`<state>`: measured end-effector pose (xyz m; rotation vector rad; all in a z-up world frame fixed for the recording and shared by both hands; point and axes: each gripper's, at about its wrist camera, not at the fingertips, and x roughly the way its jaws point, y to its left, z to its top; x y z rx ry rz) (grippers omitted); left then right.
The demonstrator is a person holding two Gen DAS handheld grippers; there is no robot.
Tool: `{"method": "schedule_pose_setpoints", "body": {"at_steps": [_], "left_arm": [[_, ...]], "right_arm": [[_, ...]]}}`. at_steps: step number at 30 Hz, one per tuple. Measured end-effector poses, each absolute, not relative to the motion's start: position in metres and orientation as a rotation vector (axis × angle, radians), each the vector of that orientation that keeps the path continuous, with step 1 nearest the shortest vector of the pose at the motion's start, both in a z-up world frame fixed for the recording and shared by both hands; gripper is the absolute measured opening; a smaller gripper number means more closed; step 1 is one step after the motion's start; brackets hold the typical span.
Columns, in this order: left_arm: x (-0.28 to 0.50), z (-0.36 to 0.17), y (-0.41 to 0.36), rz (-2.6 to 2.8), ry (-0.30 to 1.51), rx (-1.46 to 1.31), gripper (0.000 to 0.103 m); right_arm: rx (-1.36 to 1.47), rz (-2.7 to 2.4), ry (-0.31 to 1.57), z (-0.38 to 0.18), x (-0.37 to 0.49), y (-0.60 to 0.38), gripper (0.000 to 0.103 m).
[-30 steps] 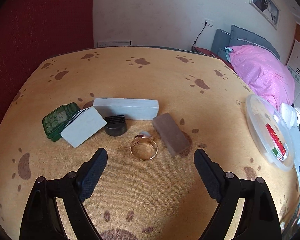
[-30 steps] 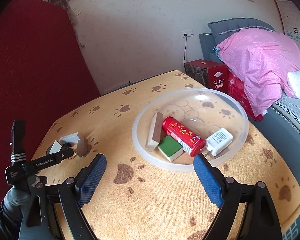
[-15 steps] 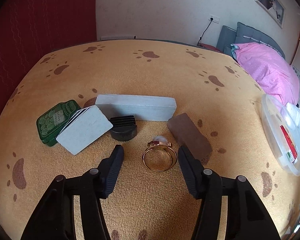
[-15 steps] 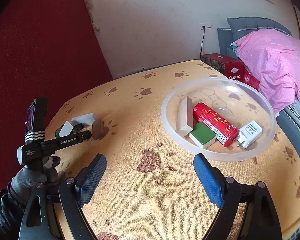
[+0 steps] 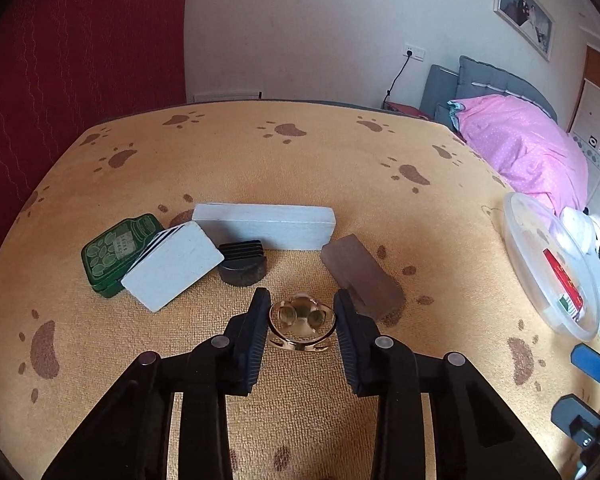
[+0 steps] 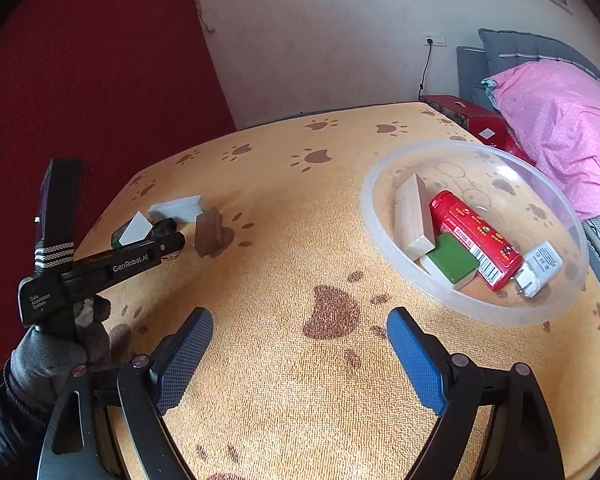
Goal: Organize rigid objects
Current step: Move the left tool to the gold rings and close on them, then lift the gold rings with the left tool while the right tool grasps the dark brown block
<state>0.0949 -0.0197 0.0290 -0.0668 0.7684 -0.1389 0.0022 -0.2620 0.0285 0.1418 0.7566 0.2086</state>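
My left gripper (image 5: 301, 308) is shut on a gold ring (image 5: 301, 322) and grips it by both sides just above the paw-print cloth. Beyond it lie a brown block (image 5: 361, 278), a black round cap (image 5: 243, 266), a long grey-white block (image 5: 264, 221), a white slab (image 5: 172, 266) and a green tin (image 5: 114, 250). My right gripper (image 6: 300, 350) is open and empty over the cloth, to the near left of a clear plastic bowl (image 6: 383, 184). The bowl holds a wooden block (image 6: 413, 216), a red tube (image 6: 475, 238), a green tile (image 6: 451, 262) and a white charger (image 6: 539, 268).
The table (image 6: 284, 184) is covered in orange cloth with brown paw prints. A red wall stands on the left. A bed with a pink quilt (image 6: 563, 120) lies to the right. The bowl also shows in the left wrist view (image 5: 517, 240) at the table's right edge.
My left gripper has moved forward and closed from wide open onto the gold ring. My right gripper has drawn back to the left of the bowl and stayed open.
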Motion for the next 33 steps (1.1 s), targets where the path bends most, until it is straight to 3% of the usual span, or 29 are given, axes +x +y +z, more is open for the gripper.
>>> {"method": "schedule_pose_setpoints", "body": {"at_steps": [25, 29, 33], "left_arm": [[0.076, 0.019, 0.011, -0.101, 0.797, -0.144, 0.034], [0.076, 0.016, 0.012, -0.093, 0.821, -0.146, 0.037], [0.072, 0.015, 0.015, -0.096, 0.819, -0.155, 0.051]], "right_arm": [[0.069, 0.264, 0.831, 0.022, 0.038, -0.209, 0.092], [0.063, 0.262, 0.841, 0.02, 0.039, -0.206, 0.092], [0.063, 0.26, 0.852, 0.019, 0.043, -0.205, 0.092]]}}
